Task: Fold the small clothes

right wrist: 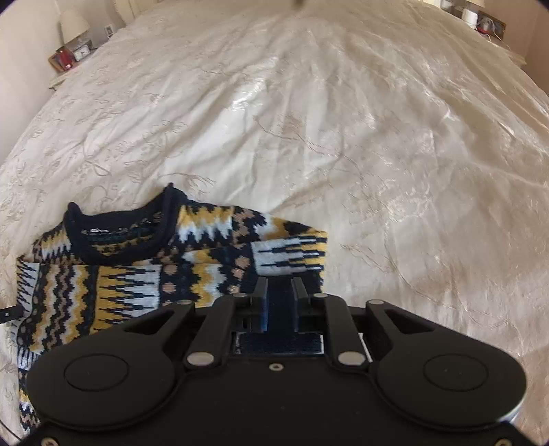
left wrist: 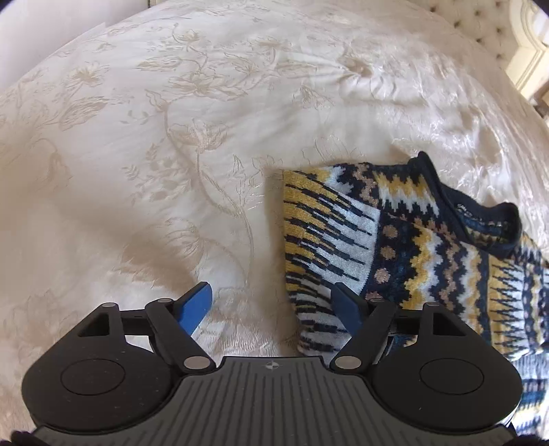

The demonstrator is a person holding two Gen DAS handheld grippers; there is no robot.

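A small knitted sweater (left wrist: 411,240) in navy, yellow and white zigzags lies on the bed, its navy collar (left wrist: 480,219) pointing away from me and one sleeve folded across the chest. My left gripper (left wrist: 271,303) hovers open at the sweater's left edge: one finger over the folded sleeve, the blue-padded finger (left wrist: 195,305) over bare bedspread. In the right wrist view the sweater (right wrist: 137,274) lies at lower left. My right gripper (right wrist: 279,291) stands at its right edge, jaws narrow, with a strip of dark navy knit filling the gap between them.
A cream floral bedspread (left wrist: 137,137) covers the whole bed (right wrist: 377,137), wrinkled and glossy. A tufted headboard (left wrist: 487,27) shows at top right of the left view. A nightstand with a lamp (right wrist: 72,44) stands beyond the bed's far left corner, and small items (right wrist: 480,17) at the far right.
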